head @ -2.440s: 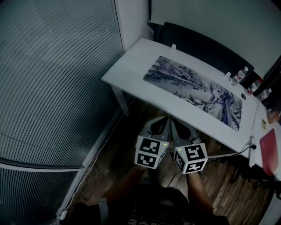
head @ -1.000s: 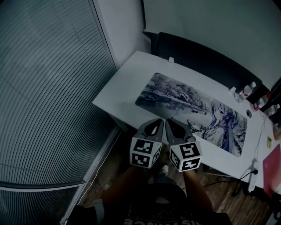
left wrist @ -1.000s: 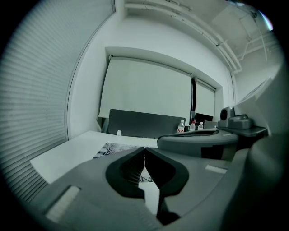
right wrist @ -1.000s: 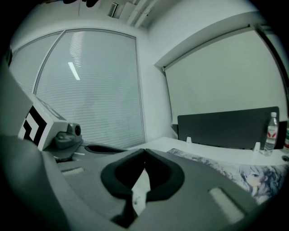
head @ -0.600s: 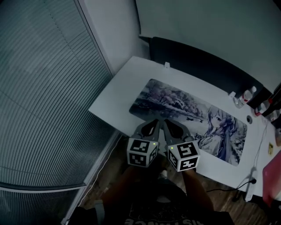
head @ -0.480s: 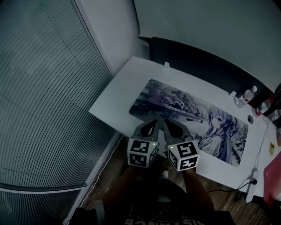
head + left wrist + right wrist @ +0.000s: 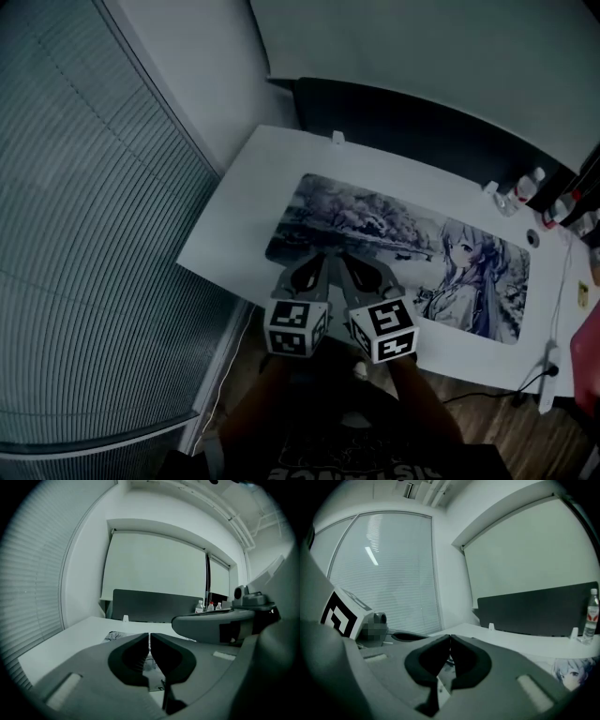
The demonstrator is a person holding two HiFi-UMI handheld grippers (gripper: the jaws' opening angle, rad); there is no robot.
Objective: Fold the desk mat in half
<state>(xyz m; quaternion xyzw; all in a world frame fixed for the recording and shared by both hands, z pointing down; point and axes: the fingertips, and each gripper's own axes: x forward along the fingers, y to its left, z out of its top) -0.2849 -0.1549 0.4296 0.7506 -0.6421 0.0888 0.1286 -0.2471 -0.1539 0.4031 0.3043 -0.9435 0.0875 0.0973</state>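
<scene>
Head view | desk mat (image 7: 403, 246) flat on desk (image 7: 246, 202) | left gripper (image 7: 322, 256), right gripper (image 7: 340, 257) at near edge | jaws together, empty

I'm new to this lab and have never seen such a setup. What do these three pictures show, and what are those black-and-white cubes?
There is no robot here: a person holds a grey two-jaw gripper in each hand. The picture from above comes from a camera on the person's head, looking steeply down. In it the left gripper and the right gripper sit side by side, and each carries a cube with square markers, which is part of the tool. The other two pictures come from cameras riding on each gripper, looking along its jaws. Both pairs of jaws are shut with nothing between them. On the white desk a grey printed desk mat with a drawn figure lies flat and unfolded. Small bottles stand at the desk's far right, before a dark panel.
</scene>
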